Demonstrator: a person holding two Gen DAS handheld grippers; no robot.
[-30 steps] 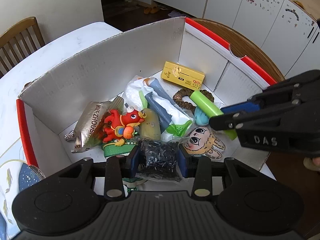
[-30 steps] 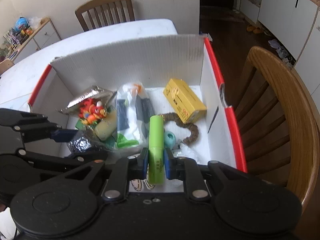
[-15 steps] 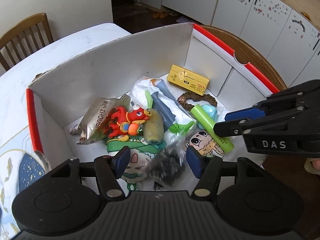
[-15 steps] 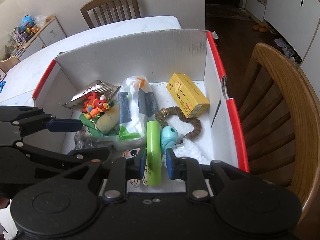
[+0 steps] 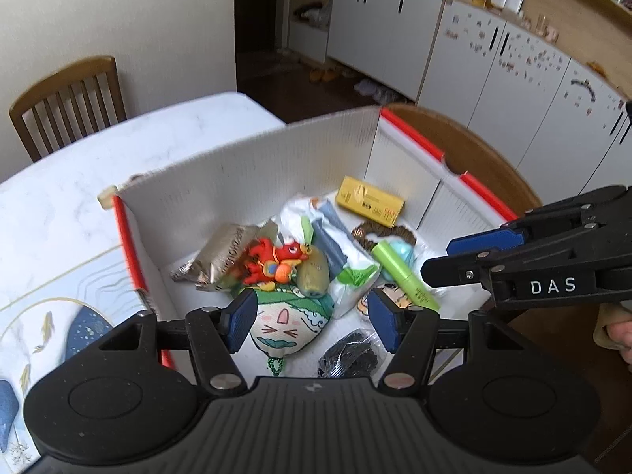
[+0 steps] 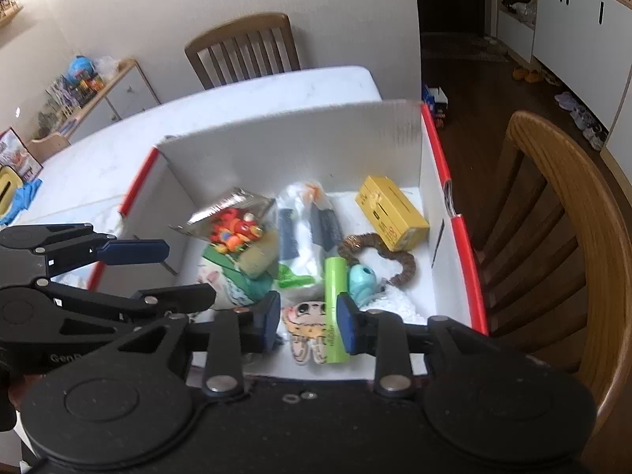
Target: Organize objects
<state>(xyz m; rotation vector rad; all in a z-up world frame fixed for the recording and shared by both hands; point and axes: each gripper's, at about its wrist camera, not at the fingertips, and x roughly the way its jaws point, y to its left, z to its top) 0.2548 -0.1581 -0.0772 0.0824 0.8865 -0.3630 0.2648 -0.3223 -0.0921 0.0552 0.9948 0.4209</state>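
Objects are gathered in the white box [image 5: 252, 166] on the counter [image 5: 79, 213]: green tube [image 6: 335, 300], yellow carton [image 6: 391, 213], red toy [image 5: 276, 260], black packet [image 5: 351, 355] and more. Sorting is judged nearly done, since nothing is held. The left claw [image 5: 312, 320] is spread and empty; the right claw [image 6: 306, 324] is opening, the tube lying loose below it. Wooden chairs [image 6: 245, 49] and white cabinets [image 5: 493, 63] are seen around.

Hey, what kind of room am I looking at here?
Most likely a home dining area beside a kitchen: wooden dining chairs stand at a white marble-look table, white cabinets line the wall, and slippers lie on the dark wood floor.
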